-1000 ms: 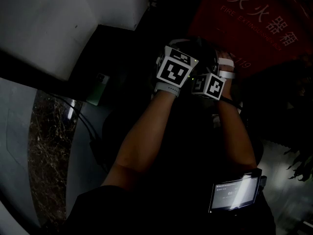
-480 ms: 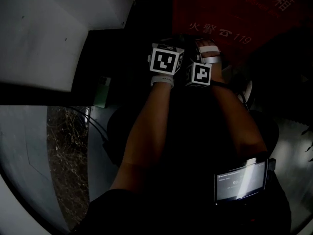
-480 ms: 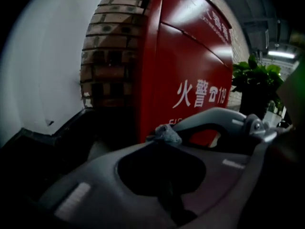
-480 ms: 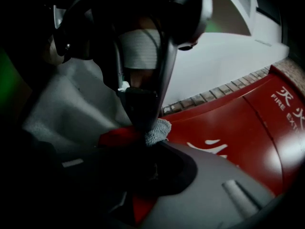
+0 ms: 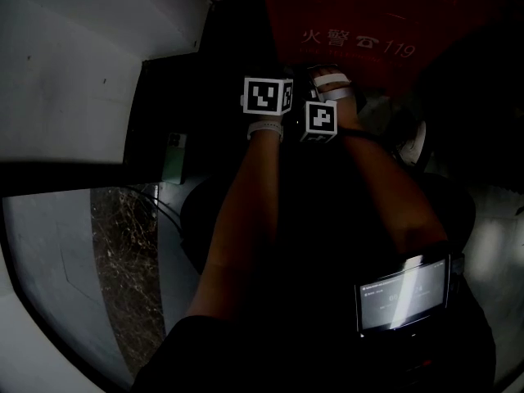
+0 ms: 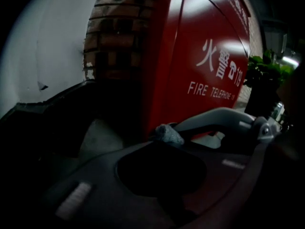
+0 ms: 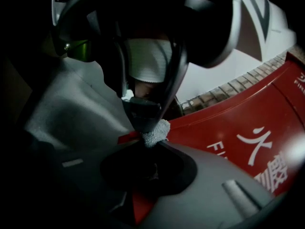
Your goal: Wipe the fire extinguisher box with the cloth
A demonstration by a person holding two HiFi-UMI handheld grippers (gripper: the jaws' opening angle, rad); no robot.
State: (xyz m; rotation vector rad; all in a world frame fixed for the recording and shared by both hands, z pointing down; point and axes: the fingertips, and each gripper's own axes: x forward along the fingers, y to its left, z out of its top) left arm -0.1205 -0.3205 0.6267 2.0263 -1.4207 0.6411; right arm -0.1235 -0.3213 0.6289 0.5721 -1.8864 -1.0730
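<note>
Fire extinguisher box (image 5: 360, 23), one red cabinet, stands at twelve o'clock from the person, against a brick wall (image 6: 114, 27). I count one grey cloth (image 7: 155, 131), a small tuft near the red front; whether it touches, I can't tell. Two grippers meet on it: left gripper (image 6: 163, 141) and right gripper (image 7: 150, 144), both pinched tight on the cloth, likely sharing the hold to bunch it for wiping.

Cloth (image 7: 155, 130) between left tool (image 6: 163, 140) and right tool (image 7: 150, 144)
</note>
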